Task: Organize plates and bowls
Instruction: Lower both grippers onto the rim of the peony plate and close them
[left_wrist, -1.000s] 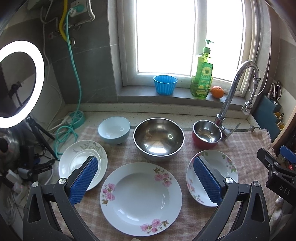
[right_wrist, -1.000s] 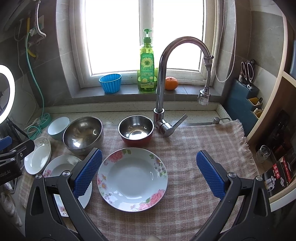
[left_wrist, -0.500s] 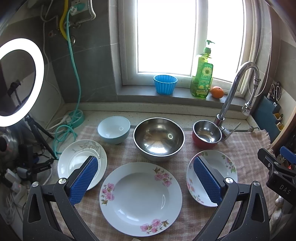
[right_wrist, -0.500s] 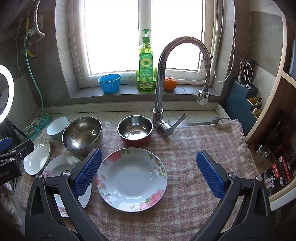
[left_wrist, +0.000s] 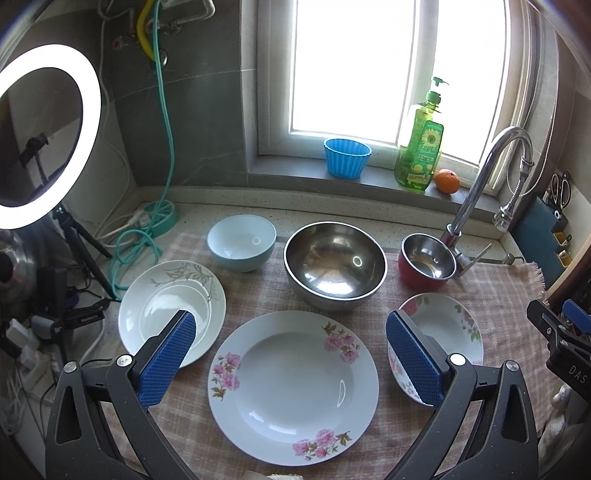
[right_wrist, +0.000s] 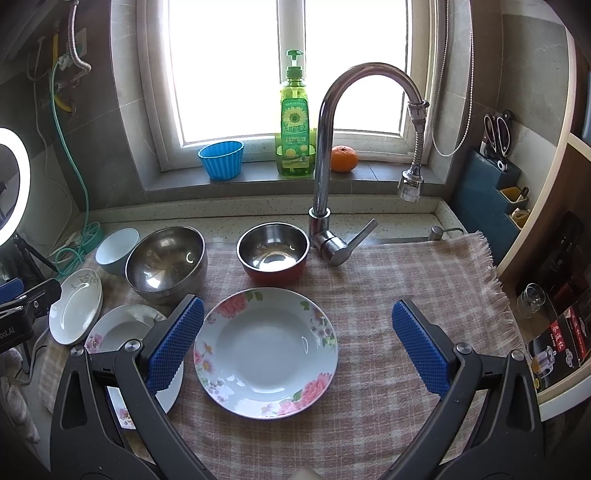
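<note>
On the checked cloth lie a large pink-flowered plate (left_wrist: 293, 387), a smaller flowered deep plate (left_wrist: 448, 328) and a white leaf-pattern plate (left_wrist: 171, 310). Behind them stand a light blue bowl (left_wrist: 242, 247), a large steel bowl (left_wrist: 334, 266) and a small red-sided steel bowl (left_wrist: 426, 266). My left gripper (left_wrist: 291, 363) is open and empty above the large plate. My right gripper (right_wrist: 297, 343) is open and empty above the smaller flowered plate (right_wrist: 266, 352). The steel bowls (right_wrist: 166, 264) and the red bowl (right_wrist: 273, 253) also show in the right wrist view.
A chrome faucet (right_wrist: 325, 158) rises behind the red bowl. On the windowsill stand a blue cup (right_wrist: 221, 160), a green soap bottle (right_wrist: 293, 122) and an orange (right_wrist: 343, 158). A ring light (left_wrist: 44, 136) and cables stand left. A knife block (right_wrist: 491, 184) stands right.
Both grippers have shifted only slightly; the left view has drifted a little toward the right. No dish has moved and both grippers stay open.
</note>
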